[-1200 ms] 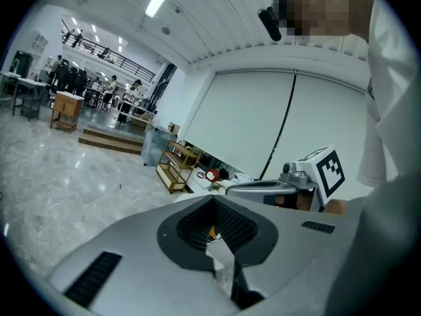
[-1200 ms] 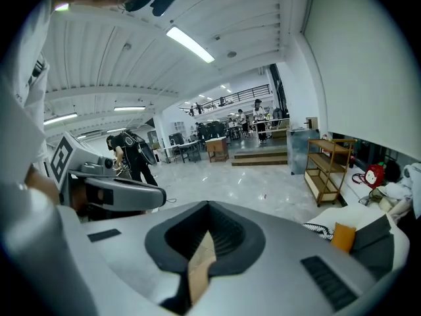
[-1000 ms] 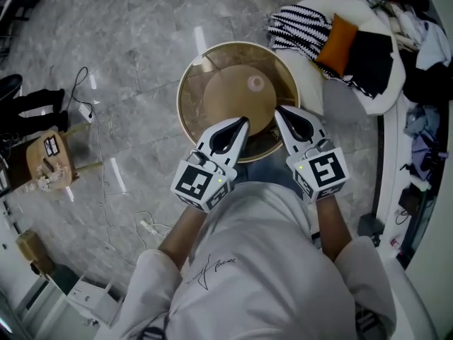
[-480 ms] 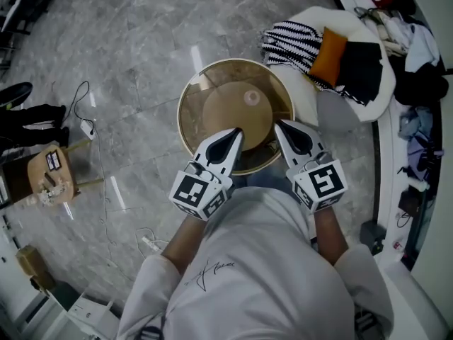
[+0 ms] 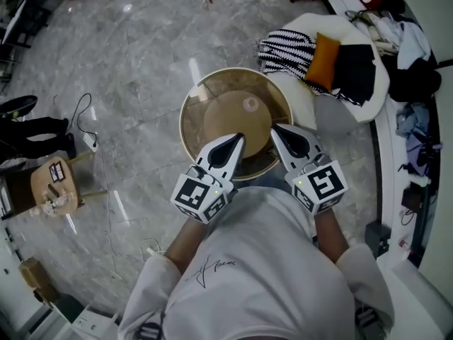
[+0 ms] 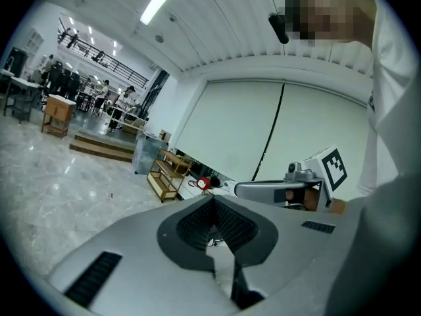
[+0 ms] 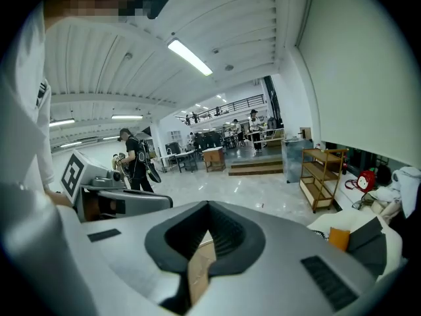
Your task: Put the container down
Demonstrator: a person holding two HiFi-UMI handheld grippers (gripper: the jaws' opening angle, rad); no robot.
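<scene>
In the head view a round tan container (image 5: pixel 228 103) with a clear lid hangs above the marble floor, right in front of the person. My left gripper (image 5: pixel 238 139) is shut on its near rim at the left, and my right gripper (image 5: pixel 276 129) is shut on the near rim at the right. The right gripper view shows a tan strip of the rim (image 7: pixel 200 268) pinched between the shut jaws. A pale sliver sits between the shut jaws in the left gripper view (image 6: pixel 220 259). The floor under the container is hidden.
A white seat (image 5: pixel 311 101) stands at the right of the container, with a striped cloth (image 5: pixel 287 44), an orange cushion (image 5: pixel 322 52) and dark clothes on it. At the left are a small wooden stool (image 5: pixel 53 186) and cables (image 5: pixel 88 129). A wooden shelf (image 7: pixel 322 176) stands by the wall.
The container and both grippers have shifted slightly over the floor, with the seat now a little further off. Both grips on the rim stay the same.
</scene>
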